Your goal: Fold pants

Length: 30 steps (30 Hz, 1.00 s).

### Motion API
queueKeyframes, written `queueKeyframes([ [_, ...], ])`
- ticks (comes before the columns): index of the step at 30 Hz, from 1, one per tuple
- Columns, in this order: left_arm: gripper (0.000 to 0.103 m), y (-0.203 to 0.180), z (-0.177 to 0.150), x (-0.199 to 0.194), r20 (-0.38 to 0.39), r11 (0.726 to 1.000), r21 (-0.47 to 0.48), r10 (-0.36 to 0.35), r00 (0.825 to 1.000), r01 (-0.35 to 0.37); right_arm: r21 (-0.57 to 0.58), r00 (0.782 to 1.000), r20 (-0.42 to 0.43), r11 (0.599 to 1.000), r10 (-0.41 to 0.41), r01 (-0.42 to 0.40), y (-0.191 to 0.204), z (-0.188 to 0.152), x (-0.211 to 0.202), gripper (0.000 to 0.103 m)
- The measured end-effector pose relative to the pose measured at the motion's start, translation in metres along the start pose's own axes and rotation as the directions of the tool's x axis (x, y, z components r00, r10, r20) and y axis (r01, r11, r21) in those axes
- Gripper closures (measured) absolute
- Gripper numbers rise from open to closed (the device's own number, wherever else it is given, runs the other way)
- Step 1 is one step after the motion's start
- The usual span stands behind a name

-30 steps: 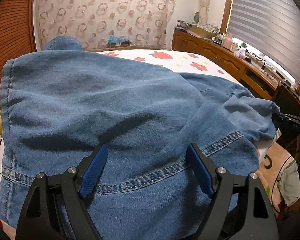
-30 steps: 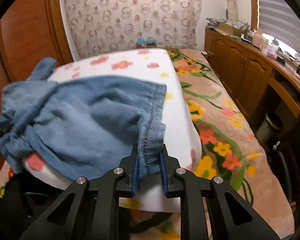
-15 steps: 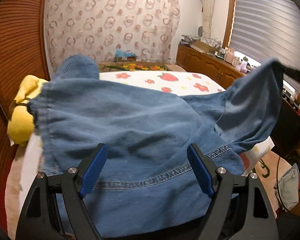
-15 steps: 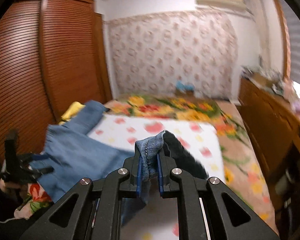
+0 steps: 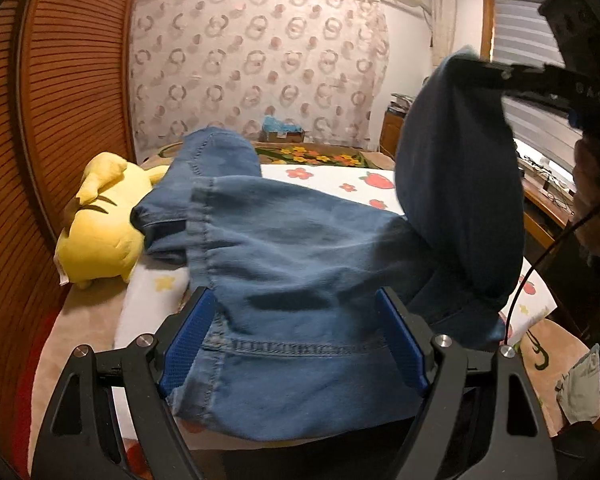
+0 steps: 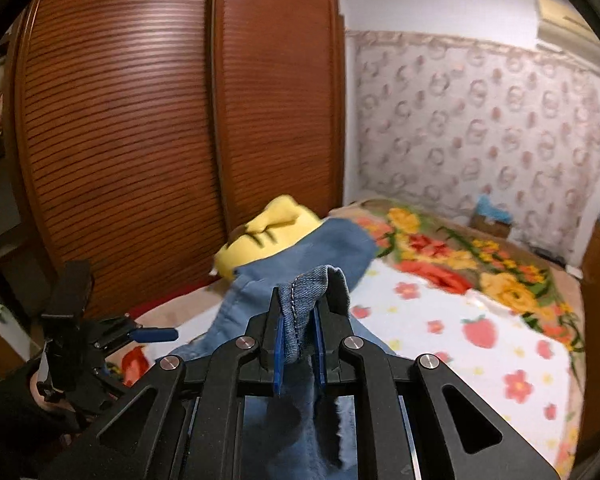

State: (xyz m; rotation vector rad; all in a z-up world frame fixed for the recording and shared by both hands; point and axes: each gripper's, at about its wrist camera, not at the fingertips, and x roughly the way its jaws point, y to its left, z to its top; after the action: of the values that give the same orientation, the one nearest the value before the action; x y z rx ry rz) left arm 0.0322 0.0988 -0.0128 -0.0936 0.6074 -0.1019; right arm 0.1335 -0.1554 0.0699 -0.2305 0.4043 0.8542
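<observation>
Denim pants sprawl across your flowered bed beside a yellow plush toy. Your right gripper pinches a stitched hem, lifted high; your left gripper stands wide apart, denim between its pads.

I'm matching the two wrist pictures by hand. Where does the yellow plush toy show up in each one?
Left wrist view: the yellow plush toy lies at the left, beside the wooden slatted wardrobe, against the blue denim pants.
Right wrist view: the toy sits at centre, just beyond the pants pinched in the right tool.
Shared landmark: the ring-patterned curtain.
</observation>
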Motion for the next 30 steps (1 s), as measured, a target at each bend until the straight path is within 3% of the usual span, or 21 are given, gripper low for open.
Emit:
queueKeyframes([
  [3, 0.021, 0.005, -0.003, 0.001, -0.006, 1.000, -0.006, 0.004, 1.000, -0.004, -0.003, 0.999, -0.042, 1.000, -0.027, 0.027, -0.012, -0.002, 0.011, 0.083],
  [5, 0.021, 0.008, -0.004, 0.002, -0.010, 1.000, -0.010, 0.003, 1.000, -0.003, -0.008, 0.998, -0.050, 0.999, -0.035, 0.035, -0.016, 0.000, 0.008, 0.069],
  [7, 0.021, 0.008, -0.006, 0.005, -0.014, 1.000, -0.014, 0.001, 1.000, -0.001, -0.007, 0.997, -0.047, 0.998, -0.059, 0.058, -0.011, 0.008, 0.008, 0.064],
  [10, 0.021, 0.003, -0.008, 0.009, -0.024, 1.000, -0.013, -0.002, 1.000, 0.002, -0.005, 0.996, -0.053, 0.997, -0.073, 0.073, 0.001, 0.012, 0.015, 0.064],
  [16, 0.021, -0.002, -0.014, 0.023, -0.057, 1.000, -0.004, -0.011, 0.998, 0.011, 0.014, 0.985, -0.129, 0.993, -0.111, 0.114, 0.009, -0.014, 0.040, 0.064],
  [23, 0.021, -0.005, -0.018, 0.035, -0.076, 1.000, 0.010, -0.015, 0.997, 0.016, 0.066, 0.970, -0.223, 0.991, -0.099, 0.116, 0.013, -0.038, 0.054, 0.064],
  [30, 0.036, -0.004, -0.015, 0.046, -0.088, 1.000, 0.017, -0.002, 0.996, 0.004, 0.116, 0.957, -0.281, 0.986, -0.079, 0.116, 0.032, -0.052, 0.073, 0.061],
])
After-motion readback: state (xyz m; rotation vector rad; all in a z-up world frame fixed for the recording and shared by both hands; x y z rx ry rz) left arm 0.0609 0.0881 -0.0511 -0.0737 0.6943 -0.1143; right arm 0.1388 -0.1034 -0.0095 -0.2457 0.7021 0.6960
